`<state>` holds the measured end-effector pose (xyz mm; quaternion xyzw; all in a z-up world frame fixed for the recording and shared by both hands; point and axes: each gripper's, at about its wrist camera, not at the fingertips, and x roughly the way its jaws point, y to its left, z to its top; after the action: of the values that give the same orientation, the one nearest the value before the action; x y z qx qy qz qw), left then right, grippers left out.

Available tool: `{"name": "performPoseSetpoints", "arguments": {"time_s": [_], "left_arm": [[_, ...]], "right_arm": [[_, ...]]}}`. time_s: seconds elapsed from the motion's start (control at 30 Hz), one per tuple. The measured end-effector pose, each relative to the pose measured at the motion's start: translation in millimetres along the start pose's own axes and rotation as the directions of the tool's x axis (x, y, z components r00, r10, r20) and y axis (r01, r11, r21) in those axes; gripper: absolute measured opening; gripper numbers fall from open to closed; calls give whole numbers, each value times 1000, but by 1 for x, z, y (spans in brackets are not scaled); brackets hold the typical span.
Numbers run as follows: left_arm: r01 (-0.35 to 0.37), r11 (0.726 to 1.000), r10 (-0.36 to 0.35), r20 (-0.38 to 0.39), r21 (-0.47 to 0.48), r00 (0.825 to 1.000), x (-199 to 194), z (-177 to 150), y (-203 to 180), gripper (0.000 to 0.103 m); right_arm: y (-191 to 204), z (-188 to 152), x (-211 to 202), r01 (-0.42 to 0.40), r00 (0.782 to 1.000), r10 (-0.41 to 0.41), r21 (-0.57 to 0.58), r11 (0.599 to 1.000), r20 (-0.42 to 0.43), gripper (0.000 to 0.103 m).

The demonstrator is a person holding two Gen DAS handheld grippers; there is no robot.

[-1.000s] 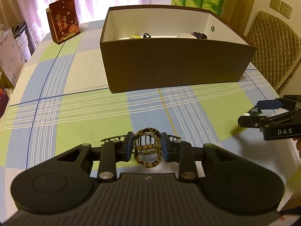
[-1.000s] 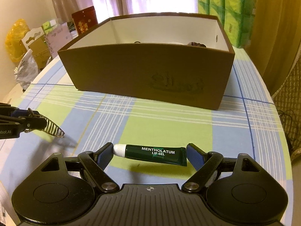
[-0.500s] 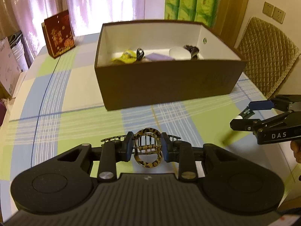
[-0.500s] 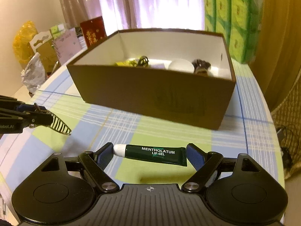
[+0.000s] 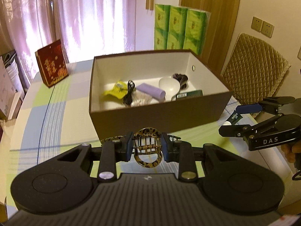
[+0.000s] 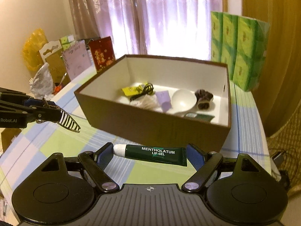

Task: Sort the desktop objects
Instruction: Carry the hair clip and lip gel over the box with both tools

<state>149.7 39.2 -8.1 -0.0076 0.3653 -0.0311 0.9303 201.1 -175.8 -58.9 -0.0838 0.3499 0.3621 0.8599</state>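
My left gripper (image 5: 147, 147) is shut on a leopard-print hair claw clip (image 5: 148, 151), held in the air just before the near wall of the brown box (image 5: 160, 118). My right gripper (image 6: 149, 155) is shut on a dark green lip gel tube (image 6: 154, 153), gripped end to end, also above the table near the box's front. In the right wrist view the clip's teeth (image 6: 68, 123) stick out of the left gripper at far left. The tube's white cap (image 5: 228, 122) shows at right in the left wrist view.
The box holds a yellow packet (image 5: 117, 90), a black cable (image 5: 128, 94), a purple tube (image 5: 150, 92), a white bowl (image 5: 168, 85), a dark hair tie (image 5: 180, 79) and a green card (image 5: 190, 94). A red box (image 5: 51, 63) stands back left, green tissue packs (image 5: 178, 32) behind, a chair (image 5: 257, 69) right.
Both grippers have risen with their objects, and the box's inside has come into view. The grips have not changed.
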Motion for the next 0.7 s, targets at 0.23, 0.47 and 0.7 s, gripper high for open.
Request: {"name": "performPoseSetpoints", "arguments": {"time_s": [0.23, 0.47, 0.7], "left_arm": [[4, 1000, -5, 37, 24, 999, 3, 24, 2, 25], [3, 1000, -5, 63, 26, 998, 14, 49, 3, 25], [6, 999, -9, 64, 37, 998, 27, 61, 3, 25]], "right_arm": [[-10, 27, 0, -15, 999, 16, -25, 1000, 42, 81], [-21, 52, 6, -11, 997, 14, -47, 999, 79, 81], [-30, 64, 14, -16, 996, 20, -52, 999, 88, 81]]}}
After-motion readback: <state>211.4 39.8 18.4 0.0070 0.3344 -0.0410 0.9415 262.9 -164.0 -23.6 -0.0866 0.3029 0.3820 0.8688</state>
